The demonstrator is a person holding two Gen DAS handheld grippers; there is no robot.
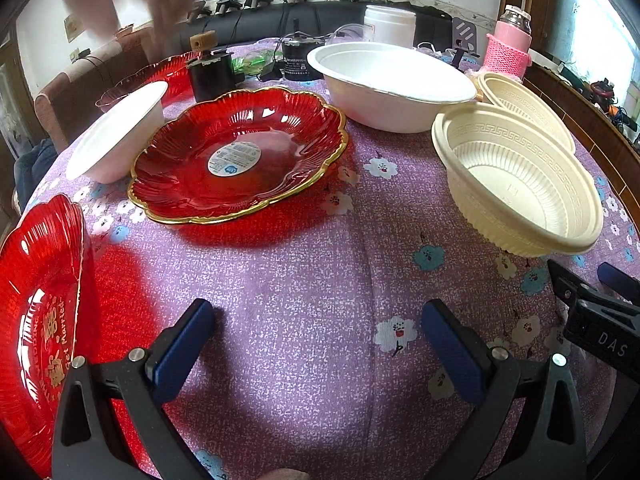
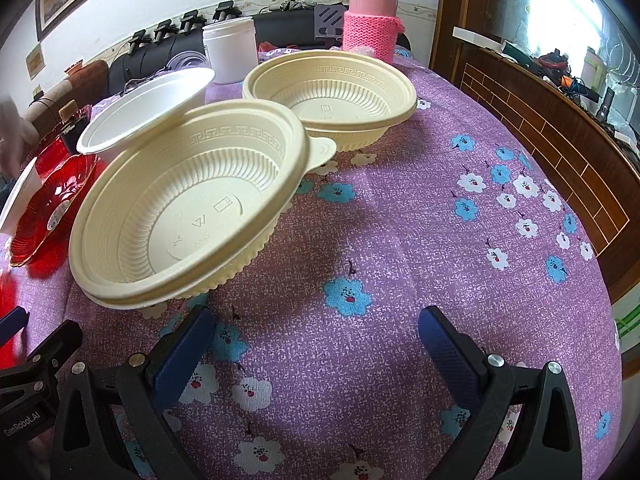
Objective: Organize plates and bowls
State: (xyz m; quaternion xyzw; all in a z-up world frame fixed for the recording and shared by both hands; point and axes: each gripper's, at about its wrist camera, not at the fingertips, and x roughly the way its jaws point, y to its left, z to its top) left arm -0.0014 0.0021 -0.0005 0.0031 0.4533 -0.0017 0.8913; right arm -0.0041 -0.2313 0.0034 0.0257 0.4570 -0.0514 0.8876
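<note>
My left gripper (image 1: 318,324) is open and empty above the purple floral tablecloth (image 1: 304,280). Ahead of it lies a red gold-rimmed plate (image 1: 240,156), with a small white bowl (image 1: 120,136) to its left and another red plate (image 1: 36,320) at the near left. A large white bowl (image 1: 392,84) stands behind. Two cream ribbed bowls (image 1: 516,176) stand at the right. My right gripper (image 2: 316,328) is open and empty, just behind the nearer cream bowl (image 2: 188,204); the farther cream bowl (image 2: 332,96) sits beyond it. The large white bowl (image 2: 148,108) is at the left.
A pink flask in a knitted sleeve (image 2: 370,16), a white jar (image 2: 230,50) and black devices (image 1: 212,72) stand at the table's back. A third red plate (image 1: 160,74) lies far left. A blurred hand (image 1: 132,0) hovers at the back left. A wooden cabinet (image 2: 540,128) runs along the right.
</note>
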